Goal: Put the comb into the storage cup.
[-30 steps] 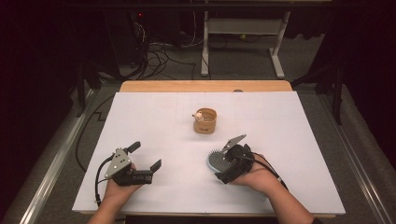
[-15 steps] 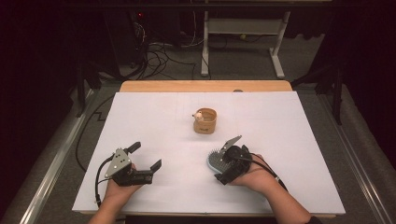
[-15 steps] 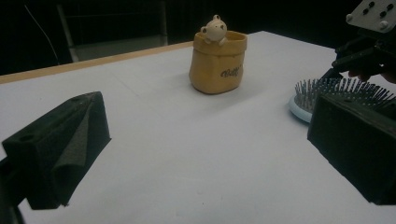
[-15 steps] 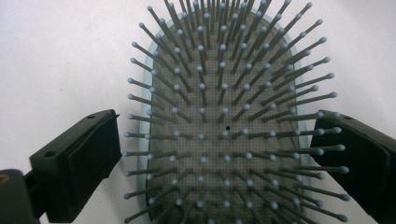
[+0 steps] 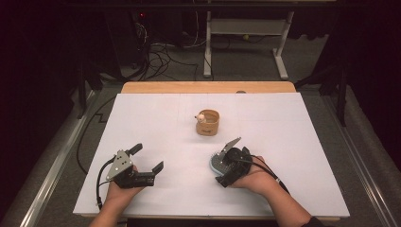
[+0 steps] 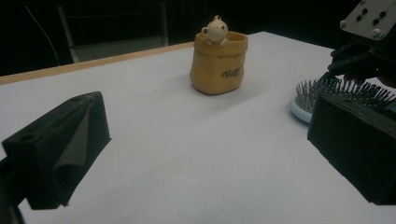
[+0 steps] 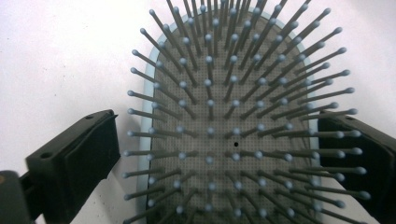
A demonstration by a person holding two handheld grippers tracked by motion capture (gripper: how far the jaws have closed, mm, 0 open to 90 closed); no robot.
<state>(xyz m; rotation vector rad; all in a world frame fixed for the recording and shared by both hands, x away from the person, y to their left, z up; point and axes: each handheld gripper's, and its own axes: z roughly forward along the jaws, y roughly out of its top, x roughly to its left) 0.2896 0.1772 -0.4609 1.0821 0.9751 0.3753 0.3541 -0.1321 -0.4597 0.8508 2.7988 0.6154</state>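
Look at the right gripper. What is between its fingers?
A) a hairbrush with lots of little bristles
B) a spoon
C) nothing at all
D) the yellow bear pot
A: in the right gripper view the hairbrush lies bristles-up on the table between the two black fingers, which stand on either side of it with a gap on the left; the bear pot stands farther off.
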